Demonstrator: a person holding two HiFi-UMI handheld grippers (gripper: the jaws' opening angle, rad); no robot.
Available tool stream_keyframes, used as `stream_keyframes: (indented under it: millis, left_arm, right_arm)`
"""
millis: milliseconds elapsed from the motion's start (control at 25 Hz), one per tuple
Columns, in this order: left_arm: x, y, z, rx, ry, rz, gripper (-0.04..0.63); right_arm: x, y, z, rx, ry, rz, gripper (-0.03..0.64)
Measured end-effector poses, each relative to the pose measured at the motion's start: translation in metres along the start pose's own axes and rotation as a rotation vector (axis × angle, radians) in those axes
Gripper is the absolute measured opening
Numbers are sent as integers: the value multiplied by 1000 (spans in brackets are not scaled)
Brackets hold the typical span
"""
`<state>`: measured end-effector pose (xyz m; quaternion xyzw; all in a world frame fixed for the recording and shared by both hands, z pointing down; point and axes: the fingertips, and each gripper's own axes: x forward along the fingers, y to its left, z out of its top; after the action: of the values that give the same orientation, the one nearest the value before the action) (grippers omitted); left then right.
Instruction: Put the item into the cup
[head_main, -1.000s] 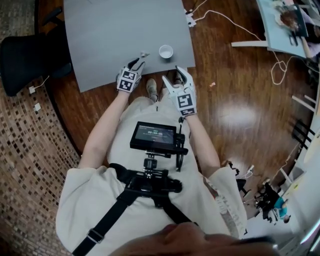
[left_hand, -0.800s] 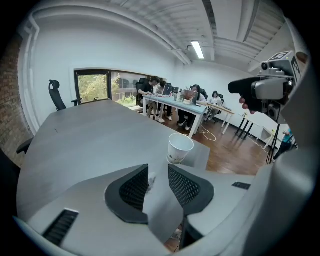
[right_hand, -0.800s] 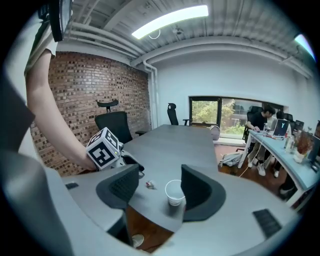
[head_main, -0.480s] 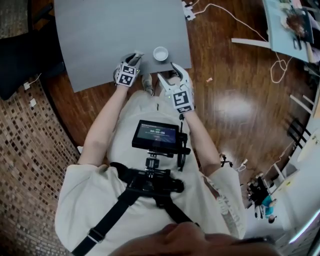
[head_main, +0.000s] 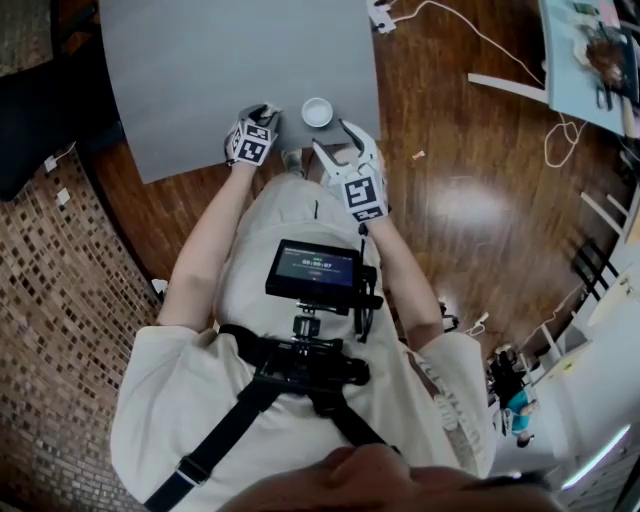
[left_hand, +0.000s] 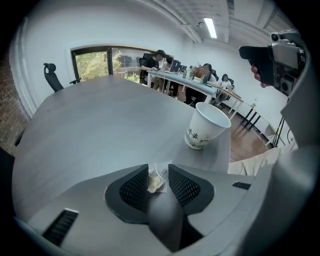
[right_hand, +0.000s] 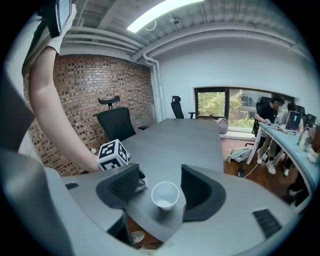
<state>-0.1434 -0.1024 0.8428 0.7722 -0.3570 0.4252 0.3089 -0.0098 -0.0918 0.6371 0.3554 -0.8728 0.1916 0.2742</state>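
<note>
Right now the left gripper (left_hand: 158, 175) has its jaws drawn in about halfway onto the item (left_hand: 156, 182), a small clear packet with something pale yellow inside, pinched between the ribbed pads just above the tabletop (left_hand: 100, 125). The cup (left_hand: 205, 126), white paper with green print, stands upright ahead of that gripper and off to its right, apart from it and close to the tabletop's near edge. The right gripper (right_hand: 160, 176) is spread wide and holds nothing; the cup sits just ahead of its jaws, touched by neither. The main risk seems to be the cup itself: it looks light and nobody steadies it, so a jaw brushing the rim could tip it or push it off the edge. The slick wrapper might also slip, or land beside the cup if let go before it is over the mouth.
</note>
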Motion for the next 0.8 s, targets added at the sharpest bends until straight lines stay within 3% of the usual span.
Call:
stream_keyframes:
  millis: [280, 400, 600, 800]
  left_arm:
    - [13, 6, -6, -8, 45, 23, 126]
    - [11, 9, -5, 26, 55, 46, 70]
    - [3, 6, -5, 47, 64, 34, 60]
    - [-41, -4, 34, 8, -80, 32, 55]
  right_arm:
    - [4, -15, 0, -5, 6, 10, 281]
    - [-2, -20, 1, -3, 3, 2, 281]
    - [-9, -20, 2, 0, -1, -13, 281]
    - [-13, -19, -10, 7, 1, -17, 281]
